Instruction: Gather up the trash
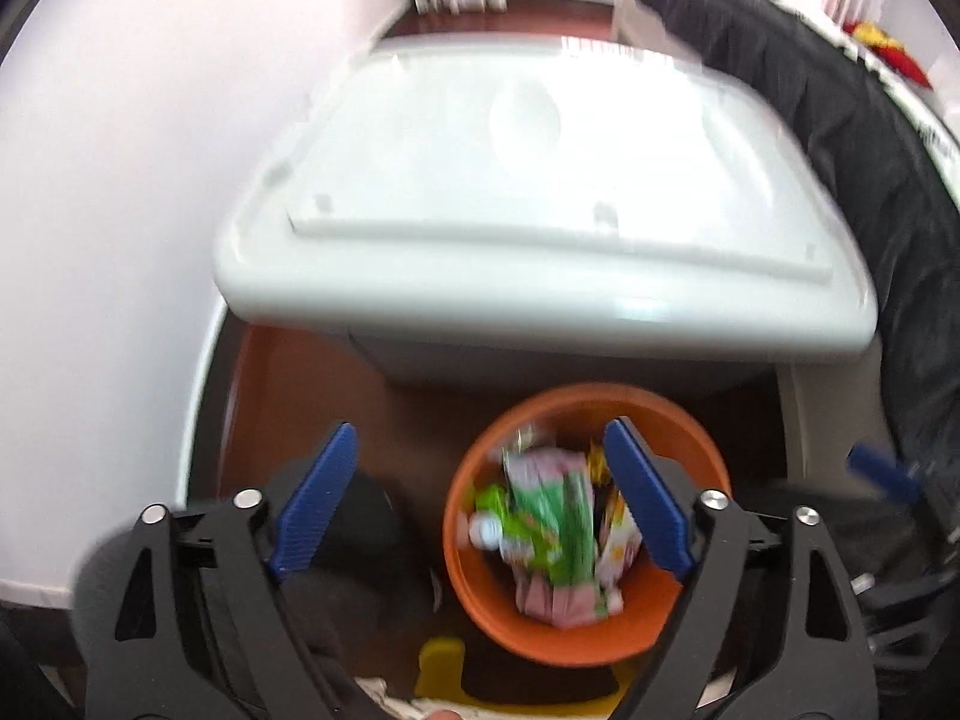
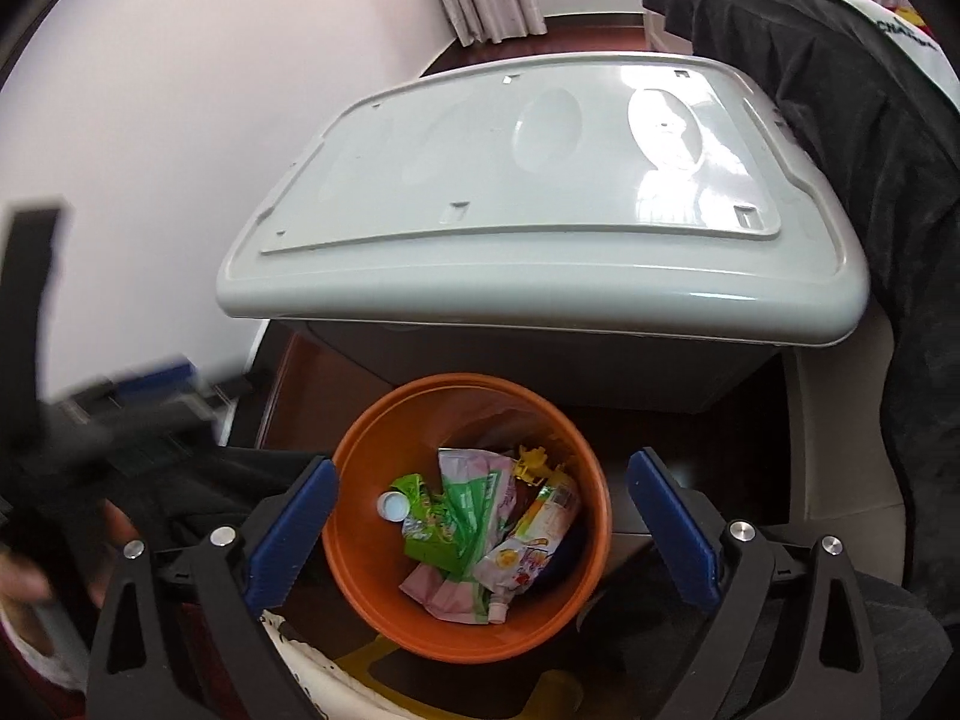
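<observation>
An orange bucket (image 1: 600, 639) stands on the dark floor in front of a grey bin. Inside lie crumpled pink and green pouches (image 1: 552, 516), blurred in the left wrist view. The right wrist view shows the bucket (image 2: 360, 480) more sharply, holding pink and green pouches (image 2: 474, 504), a yellow-orange pouch (image 2: 540, 534) and a white cap (image 2: 393, 505). My left gripper (image 1: 480, 427) hangs open above the bucket's left rim, with nothing between its blue fingers. My right gripper (image 2: 483, 461) is open right over the bucket's mouth and holds nothing. The left gripper (image 2: 144, 396) shows as a blur at the left.
A large grey lidded bin (image 2: 540, 192) stands just behind the bucket. Black cloth (image 2: 870, 150) drapes down the right side. A white wall (image 2: 180, 150) runs along the left. A yellow item (image 1: 441, 666) lies on the floor near the bucket. A person's hand (image 2: 24, 576) is at the lower left.
</observation>
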The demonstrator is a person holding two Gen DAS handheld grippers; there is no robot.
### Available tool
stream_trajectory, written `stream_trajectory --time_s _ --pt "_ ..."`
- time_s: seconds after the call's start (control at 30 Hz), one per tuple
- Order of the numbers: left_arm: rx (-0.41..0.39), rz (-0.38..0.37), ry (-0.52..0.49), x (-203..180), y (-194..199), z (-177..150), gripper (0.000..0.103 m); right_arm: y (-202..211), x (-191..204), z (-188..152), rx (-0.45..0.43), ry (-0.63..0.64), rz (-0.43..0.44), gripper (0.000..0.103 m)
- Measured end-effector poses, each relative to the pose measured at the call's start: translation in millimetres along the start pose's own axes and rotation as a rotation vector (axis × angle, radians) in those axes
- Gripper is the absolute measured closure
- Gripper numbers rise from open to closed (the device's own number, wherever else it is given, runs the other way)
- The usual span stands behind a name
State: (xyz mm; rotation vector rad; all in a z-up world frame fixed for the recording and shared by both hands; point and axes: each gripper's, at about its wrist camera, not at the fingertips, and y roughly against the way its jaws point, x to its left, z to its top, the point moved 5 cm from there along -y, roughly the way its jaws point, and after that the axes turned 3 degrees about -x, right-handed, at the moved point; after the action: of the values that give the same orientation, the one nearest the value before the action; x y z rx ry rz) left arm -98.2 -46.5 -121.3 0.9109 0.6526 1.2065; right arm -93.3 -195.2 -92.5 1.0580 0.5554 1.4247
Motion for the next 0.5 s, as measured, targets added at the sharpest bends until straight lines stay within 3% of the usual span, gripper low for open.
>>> stream_trajectory --time_s 0.23,0.33,0.5 --pt "-0.193 0.027 0.044 2.7 46.6 46.3 0.012 -15.6 -1.1 -11.5 0.046 0.030 -0.025 0.008" --pt "-0.239 0.057 0.045 3.4 58.3 55.7 0.012 -14.6 -1.2 -9.8 0.041 0.029 -0.022 0.008" --pt "-0.299 0.046 0.050 2.0 74.4 70.1 0.011 -16.2 -5.2 -10.9 0.043 0.016 -0.022 0.008"
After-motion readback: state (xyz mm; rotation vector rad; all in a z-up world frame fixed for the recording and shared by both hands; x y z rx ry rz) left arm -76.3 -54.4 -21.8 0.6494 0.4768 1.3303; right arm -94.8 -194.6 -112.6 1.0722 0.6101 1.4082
